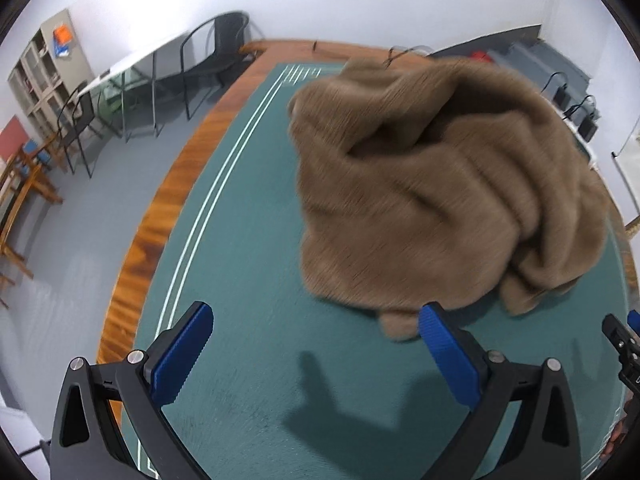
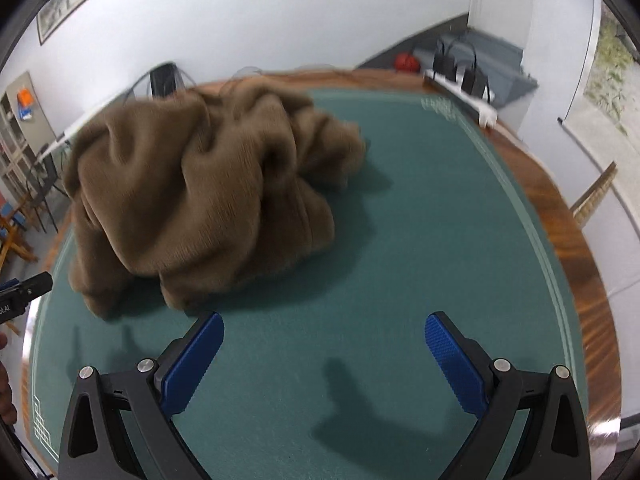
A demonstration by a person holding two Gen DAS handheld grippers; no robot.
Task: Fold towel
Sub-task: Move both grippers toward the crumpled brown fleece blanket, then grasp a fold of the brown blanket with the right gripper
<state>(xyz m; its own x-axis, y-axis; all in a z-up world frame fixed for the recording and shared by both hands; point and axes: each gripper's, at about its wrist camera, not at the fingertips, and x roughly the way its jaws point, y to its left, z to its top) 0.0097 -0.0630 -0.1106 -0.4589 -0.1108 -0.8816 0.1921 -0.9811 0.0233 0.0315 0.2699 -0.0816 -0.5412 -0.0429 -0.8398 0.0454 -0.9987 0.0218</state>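
A brown fluffy towel (image 1: 440, 184) lies crumpled in a heap on the green felt table top (image 1: 240, 264). My left gripper (image 1: 316, 320) is open just short of the heap's near edge, with nothing between its blue pads. In the right wrist view the same towel (image 2: 192, 196) sits ahead and to the left, and my right gripper (image 2: 324, 330) is open over bare felt (image 2: 420, 220), to the right of the heap. The tip of the other gripper (image 2: 24, 288) shows at the left edge.
The table has a wooden rim (image 1: 160, 216). A power strip with black adapters (image 2: 464, 80) lies on the far right edge. Chairs (image 1: 216, 52), a glass table and a shelf (image 1: 44, 76) stand on the floor to the left.
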